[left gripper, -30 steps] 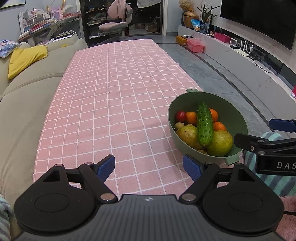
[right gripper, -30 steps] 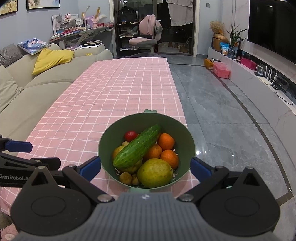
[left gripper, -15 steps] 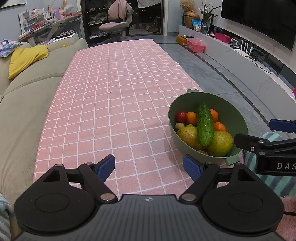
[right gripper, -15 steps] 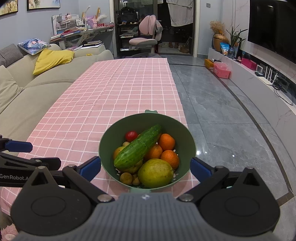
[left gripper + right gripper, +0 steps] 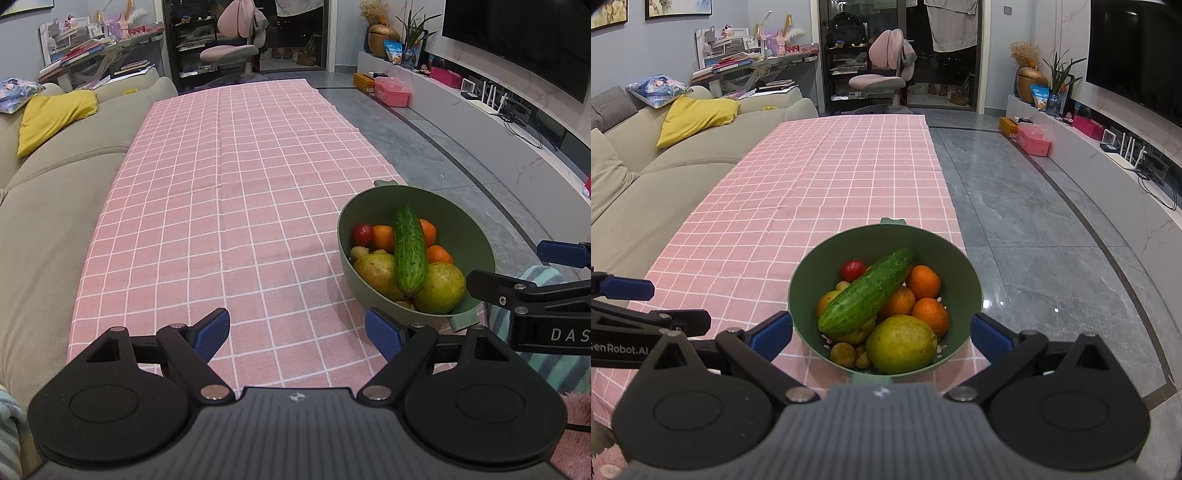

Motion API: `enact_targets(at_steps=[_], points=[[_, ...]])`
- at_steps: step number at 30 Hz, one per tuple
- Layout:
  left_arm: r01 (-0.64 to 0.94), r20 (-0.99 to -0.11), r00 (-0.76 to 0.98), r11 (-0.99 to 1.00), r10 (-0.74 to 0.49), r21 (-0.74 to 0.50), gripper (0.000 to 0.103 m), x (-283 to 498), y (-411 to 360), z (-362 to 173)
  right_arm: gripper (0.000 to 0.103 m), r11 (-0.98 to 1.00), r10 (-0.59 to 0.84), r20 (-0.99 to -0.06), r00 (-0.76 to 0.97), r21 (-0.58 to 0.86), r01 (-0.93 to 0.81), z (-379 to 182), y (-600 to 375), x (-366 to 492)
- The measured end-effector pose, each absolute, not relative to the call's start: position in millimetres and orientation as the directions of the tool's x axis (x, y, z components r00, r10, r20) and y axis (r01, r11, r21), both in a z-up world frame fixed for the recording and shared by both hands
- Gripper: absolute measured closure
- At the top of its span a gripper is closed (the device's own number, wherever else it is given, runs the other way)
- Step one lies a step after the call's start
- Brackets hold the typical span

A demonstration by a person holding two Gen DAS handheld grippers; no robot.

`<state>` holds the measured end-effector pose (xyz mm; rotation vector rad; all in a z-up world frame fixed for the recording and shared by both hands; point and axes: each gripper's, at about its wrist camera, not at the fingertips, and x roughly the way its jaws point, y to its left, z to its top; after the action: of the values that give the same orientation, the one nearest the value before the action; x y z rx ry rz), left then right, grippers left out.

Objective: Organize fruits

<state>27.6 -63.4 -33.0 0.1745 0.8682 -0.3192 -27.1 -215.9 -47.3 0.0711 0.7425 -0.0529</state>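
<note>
A green bowl [image 5: 960,266] stands near the front right edge of the pink checked tablecloth [image 5: 820,192]. In it lie a cucumber [image 5: 866,291], several oranges [image 5: 923,282], a red tomato [image 5: 852,269], a large yellow-green fruit [image 5: 901,343] and small brownish fruits. My right gripper [image 5: 882,332] is open and empty, just in front of the bowl. My left gripper [image 5: 297,332] is open and empty over the cloth, left of the bowl [image 5: 476,236], where the cucumber [image 5: 409,251] also shows.
A beige sofa [image 5: 48,206] runs along the table's left side with a yellow cushion [image 5: 51,114]. Grey tiled floor [image 5: 1034,229] lies right of the table, with a TV cabinet along the wall. A desk and pink chair [image 5: 882,77] stand at the back.
Both grippers have crept very slightly; the bowl and fruits have not moved. Both grippers stay open.
</note>
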Motion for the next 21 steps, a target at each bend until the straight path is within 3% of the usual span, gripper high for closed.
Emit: enact_targets(at_steps=[21], points=[[0.34, -0.761, 0.615, 0.94, -0.208, 0.017, 0.006, 27.2, -62.7, -26.1, 0.004, 0.997, -0.031, -0.681, 0.731, 0.031, 0.072, -47.2, -214.7, -28.8]])
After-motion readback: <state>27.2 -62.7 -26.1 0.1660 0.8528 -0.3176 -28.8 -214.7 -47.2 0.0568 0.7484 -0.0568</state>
